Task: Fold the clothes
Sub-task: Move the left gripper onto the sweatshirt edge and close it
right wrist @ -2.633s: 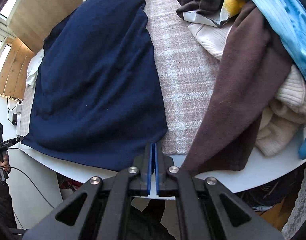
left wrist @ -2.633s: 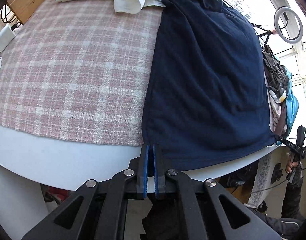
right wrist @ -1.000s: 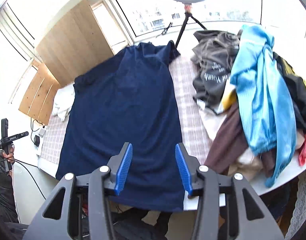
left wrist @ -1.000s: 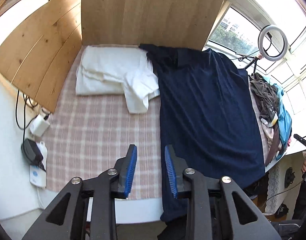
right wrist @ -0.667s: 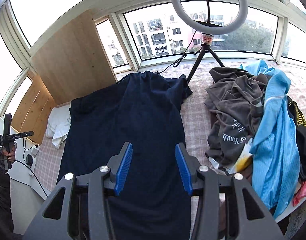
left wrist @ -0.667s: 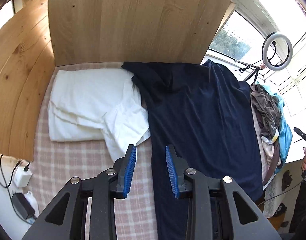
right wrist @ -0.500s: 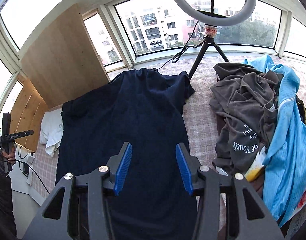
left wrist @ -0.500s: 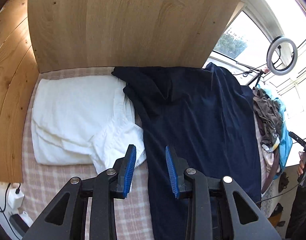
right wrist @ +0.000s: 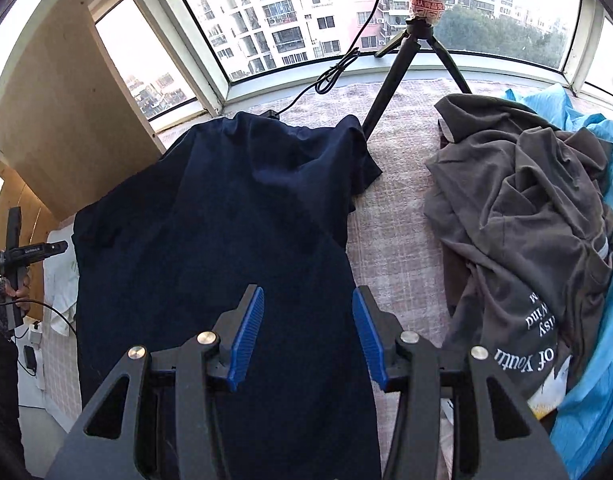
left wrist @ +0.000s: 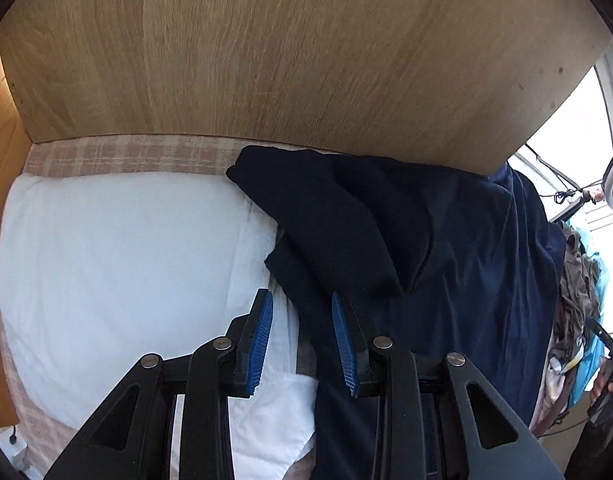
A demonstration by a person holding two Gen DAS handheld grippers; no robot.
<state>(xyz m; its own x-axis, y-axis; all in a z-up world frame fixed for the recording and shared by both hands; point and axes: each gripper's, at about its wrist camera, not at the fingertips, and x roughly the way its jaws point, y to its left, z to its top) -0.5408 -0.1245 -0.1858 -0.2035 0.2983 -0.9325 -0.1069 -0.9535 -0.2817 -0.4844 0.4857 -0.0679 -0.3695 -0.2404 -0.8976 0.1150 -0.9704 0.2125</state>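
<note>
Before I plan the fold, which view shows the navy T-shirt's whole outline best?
The right wrist view: the navy T-shirt lies spread out, both sleeves and side edges visible. The left wrist view shows only its rumpled sleeve and part of the body beside white laundry.

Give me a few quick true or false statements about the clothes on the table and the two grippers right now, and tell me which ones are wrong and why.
1. The navy shirt lies spread out on the checked cloth. True.
2. The left gripper is clamped on the navy shirt. False: its jaws stand apart, holding nothing.
3. A folded white garment lies beside the navy shirt. True.
4. The right gripper holds the grey shirt. False: it is open above the navy shirt.
5. The light blue garment is folded flat. False: it lies crumpled in the pile.
</note>
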